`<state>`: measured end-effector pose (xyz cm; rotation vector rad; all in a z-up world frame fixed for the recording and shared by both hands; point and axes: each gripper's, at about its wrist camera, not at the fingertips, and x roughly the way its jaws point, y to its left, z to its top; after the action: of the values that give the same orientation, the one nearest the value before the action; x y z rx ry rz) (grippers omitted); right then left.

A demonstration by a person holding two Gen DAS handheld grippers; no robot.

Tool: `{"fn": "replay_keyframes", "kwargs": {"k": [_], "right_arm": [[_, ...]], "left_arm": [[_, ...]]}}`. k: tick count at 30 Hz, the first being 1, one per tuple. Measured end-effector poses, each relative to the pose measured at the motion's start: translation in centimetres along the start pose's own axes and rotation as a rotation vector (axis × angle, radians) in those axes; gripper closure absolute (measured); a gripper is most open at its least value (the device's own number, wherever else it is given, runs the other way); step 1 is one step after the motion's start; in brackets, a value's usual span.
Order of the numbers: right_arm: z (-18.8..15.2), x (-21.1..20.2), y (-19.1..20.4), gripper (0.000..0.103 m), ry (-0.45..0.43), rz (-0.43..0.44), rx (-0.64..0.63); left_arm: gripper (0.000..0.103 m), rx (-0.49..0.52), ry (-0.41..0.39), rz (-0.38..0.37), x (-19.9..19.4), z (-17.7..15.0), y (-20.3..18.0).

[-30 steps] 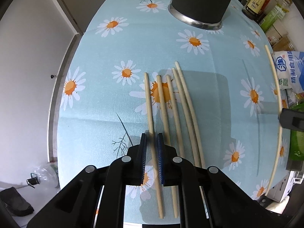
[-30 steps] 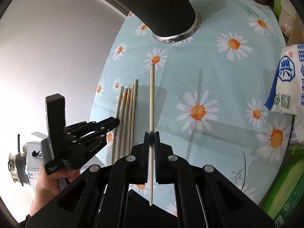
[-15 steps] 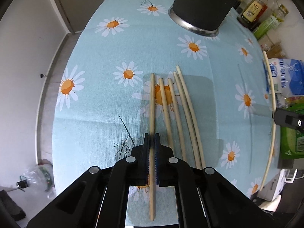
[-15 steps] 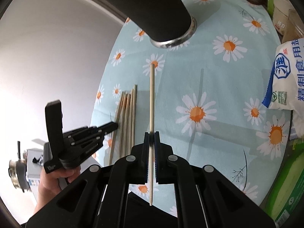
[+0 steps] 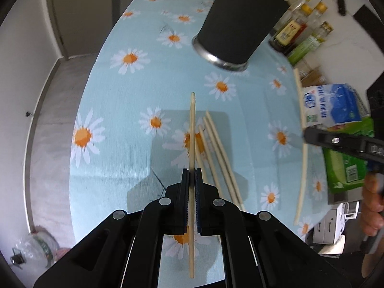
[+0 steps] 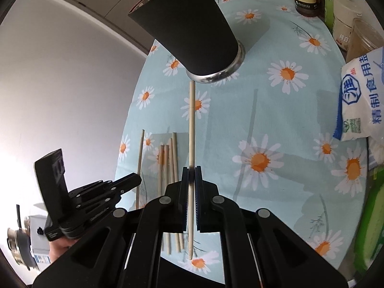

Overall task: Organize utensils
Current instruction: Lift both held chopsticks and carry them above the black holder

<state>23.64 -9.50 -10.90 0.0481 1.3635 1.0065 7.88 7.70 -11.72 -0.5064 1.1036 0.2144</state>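
Note:
My left gripper [image 5: 191,176] is shut on a wooden chopstick [image 5: 192,129] and holds it lifted above the daisy tablecloth. Several more chopsticks [image 5: 217,153] lie on the cloth just to its right. My right gripper [image 6: 191,174] is shut on another chopstick [image 6: 191,120], raised and pointing at the base of the black utensil cup [image 6: 192,28]. The cup also shows in the left wrist view [image 5: 242,21], far centre. The right-held chopstick [image 5: 303,144] shows at the right of the left view. The left gripper [image 6: 129,182] shows at lower left in the right view.
Sauce bottles [image 5: 291,31] stand behind the cup at the far right. A white and blue salt bag [image 6: 360,98] and green packets [image 5: 345,163] lie along the right table edge. The near table edge is just below both grippers.
My left gripper closed on the leftmost chopstick and lifted it off the cloth. My right gripper rose with its chopstick, moving toward the cup.

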Motion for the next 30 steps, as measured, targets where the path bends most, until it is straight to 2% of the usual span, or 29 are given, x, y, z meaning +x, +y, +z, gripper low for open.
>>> {"fn": "replay_keyframes", "kwargs": {"k": [11, 15, 19, 23, 30], "right_arm": [[-0.3, 0.3, 2.7, 0.097, -0.113, 0.014, 0.005], [0.0, 0.1, 4.0, 0.097, -0.17, -0.013, -0.018], [0.3, -0.6, 4.4, 0.097, -0.211, -0.001, 0.002], [0.8, -1.2, 5.4, 0.097, -0.255, -0.01, -0.049], [1.3, -2.8, 6.6, 0.097, -0.333, -0.023, -0.14]], "left_arm": [[0.099, 0.082, -0.089, -0.123, -3.0, 2.6, 0.8], [0.099, 0.12, -0.143, -0.183, -3.9, 3.5, 1.1], [0.099, 0.132, -0.197, -0.231, -4.7, 4.3, 1.2], [0.099, 0.16, -0.26, -0.276, -5.9, 5.0, 0.6], [0.099, 0.187, -0.289, -0.32, -6.9, 6.7, -0.7]]}}
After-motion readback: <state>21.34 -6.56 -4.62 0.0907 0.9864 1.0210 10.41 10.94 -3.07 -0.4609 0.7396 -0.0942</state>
